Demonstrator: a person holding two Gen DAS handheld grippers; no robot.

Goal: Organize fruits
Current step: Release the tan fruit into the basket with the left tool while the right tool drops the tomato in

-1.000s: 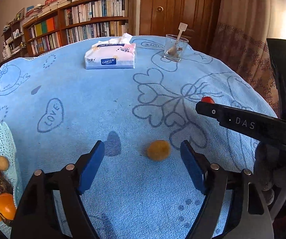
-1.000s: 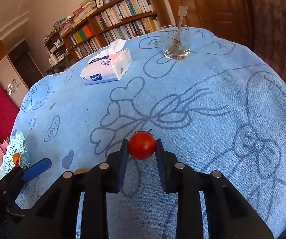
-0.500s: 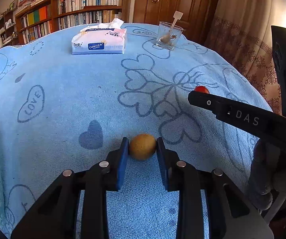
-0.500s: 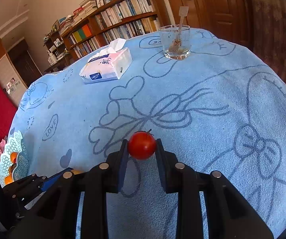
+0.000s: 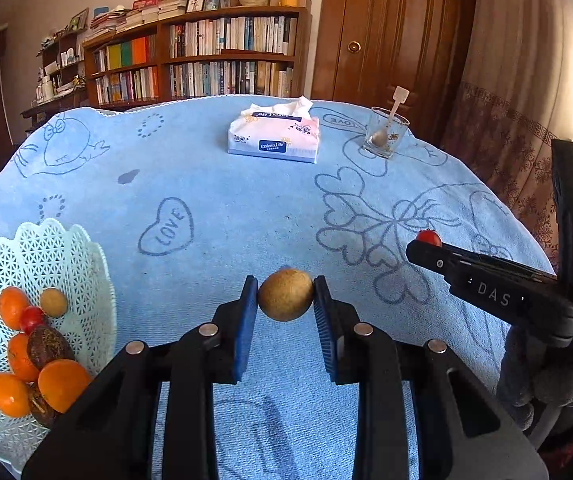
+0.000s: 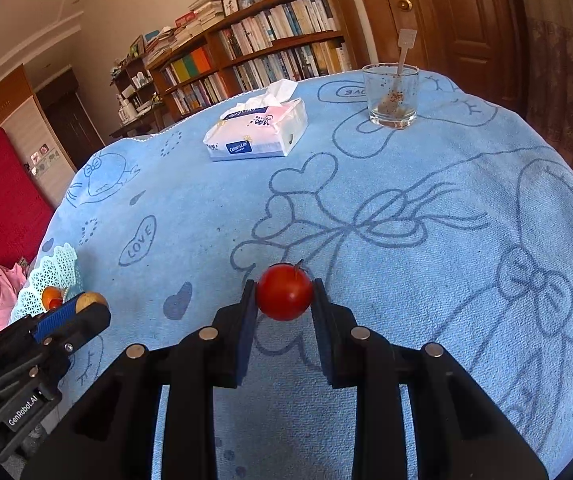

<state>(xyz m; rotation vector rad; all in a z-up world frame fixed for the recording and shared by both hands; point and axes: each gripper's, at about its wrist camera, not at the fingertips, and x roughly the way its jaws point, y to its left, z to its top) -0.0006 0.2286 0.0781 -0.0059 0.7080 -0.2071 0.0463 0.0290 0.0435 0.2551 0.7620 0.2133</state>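
A wooden bookshelf (image 5: pixel 202 60) and a brown door (image 5: pixel 390 28) stand behind a round table (image 5: pixel 246 208) covered in a light blue cloth printed with hearts. The left gripper (image 5: pixel 285 304) has its blue-padded fingers (image 5: pixel 244 320) pinching a round tan-brown fruit (image 5: pixel 285 295) above the cloth. To its left, a white lattice plastic basket (image 5: pixel 50 252) holds oranges, a small red fruit and dark brown fruits. The right gripper (image 6: pixel 284 300) has its fingers clamped on a red tomato (image 6: pixel 284 297). A soft tissue pack (image 5: pixel 274 138) and a clear glass with a spoon (image 5: pixel 386 136) sit at the far side.
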